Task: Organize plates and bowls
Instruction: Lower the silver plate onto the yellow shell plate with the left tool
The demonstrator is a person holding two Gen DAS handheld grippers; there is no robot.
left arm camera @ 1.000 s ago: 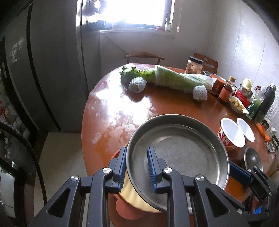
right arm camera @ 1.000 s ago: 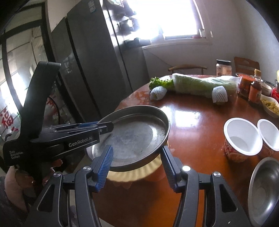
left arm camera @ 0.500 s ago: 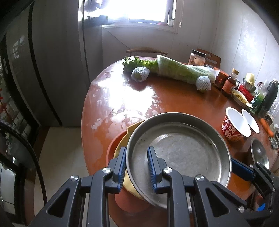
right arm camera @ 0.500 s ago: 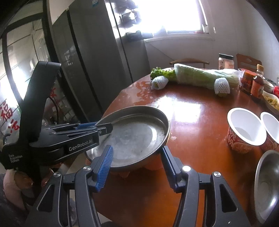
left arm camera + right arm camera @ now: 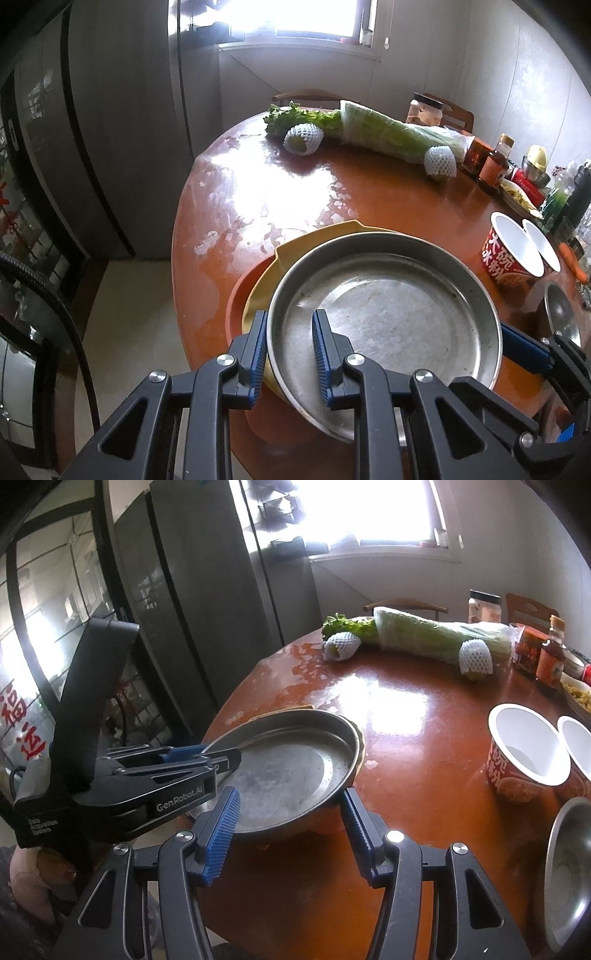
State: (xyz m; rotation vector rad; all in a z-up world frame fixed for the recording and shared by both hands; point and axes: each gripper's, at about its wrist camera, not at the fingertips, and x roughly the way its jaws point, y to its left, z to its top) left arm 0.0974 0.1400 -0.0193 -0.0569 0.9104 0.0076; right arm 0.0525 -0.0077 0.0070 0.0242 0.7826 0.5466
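L gripper (image 5: pixel 289 354) was clamped on the near rim of the round steel pan (image 5: pixel 384 317), which sat on a yellow plate (image 5: pixel 314 236) stacked on an orange plate (image 5: pixel 236 299) at the reddish-brown round table (image 5: pixel 369 192) edge. R gripper (image 5: pixel 291 827) hung open, empty, just beside the pan.

Stacked dishes at the worktop's near edge

The metal pan (image 5: pixel 399 314) sits on a plate (image 5: pixel 314 236), which lies on a wider dish (image 5: pixel 240 295), at the near left of the worktop (image 5: pixel 369 199). Two paper cups (image 5: pixel 511 254) stand side by side to the right, a steel bowl (image 5: pixel 559 310) before them. Wrapped cabbage (image 5: pixel 399 134) lies along the far edge, bottles (image 5: pixel 493 166) to its right
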